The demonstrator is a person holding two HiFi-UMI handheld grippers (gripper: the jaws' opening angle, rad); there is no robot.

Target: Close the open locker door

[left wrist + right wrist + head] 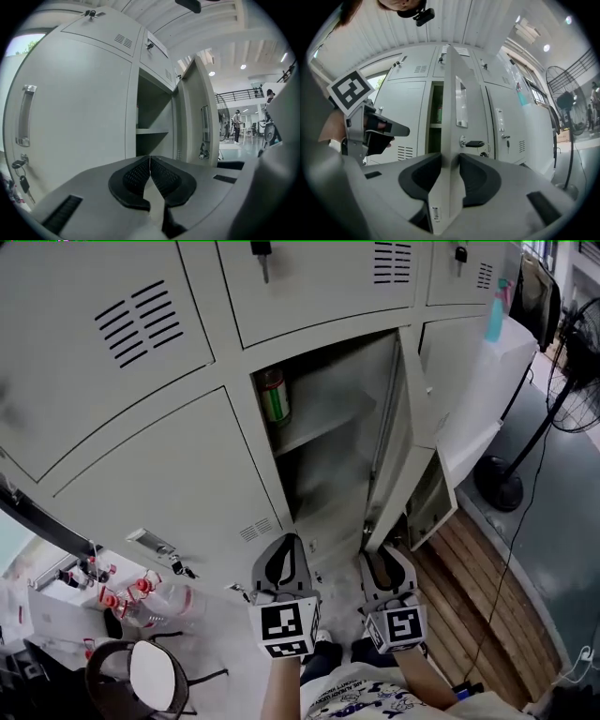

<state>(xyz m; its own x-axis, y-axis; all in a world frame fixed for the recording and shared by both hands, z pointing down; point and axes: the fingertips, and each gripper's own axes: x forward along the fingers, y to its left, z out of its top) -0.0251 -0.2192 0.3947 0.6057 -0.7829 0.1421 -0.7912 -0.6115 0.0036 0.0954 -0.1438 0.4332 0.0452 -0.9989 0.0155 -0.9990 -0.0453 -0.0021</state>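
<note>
The open locker door (392,442) stands out edge-on from the grey lockers, and its compartment (323,442) holds a shelf and a green can (273,395). My right gripper (382,557) is at the door's lower free edge. In the right gripper view the door edge (451,117) runs between the right gripper's (450,158) pads, which stand slightly apart from it. My left gripper (286,545) is shut and empty, just left of the door in front of the compartment (152,117). It also shows in the right gripper view as the left gripper (375,131).
A white panel (483,399) leans against the lockers to the right, over wooden slats (478,592). A standing fan (572,371) is at far right. Plastic bottles (141,596) and a round stool (150,676) sit at lower left. Keys hang from the neighbouring door (21,180).
</note>
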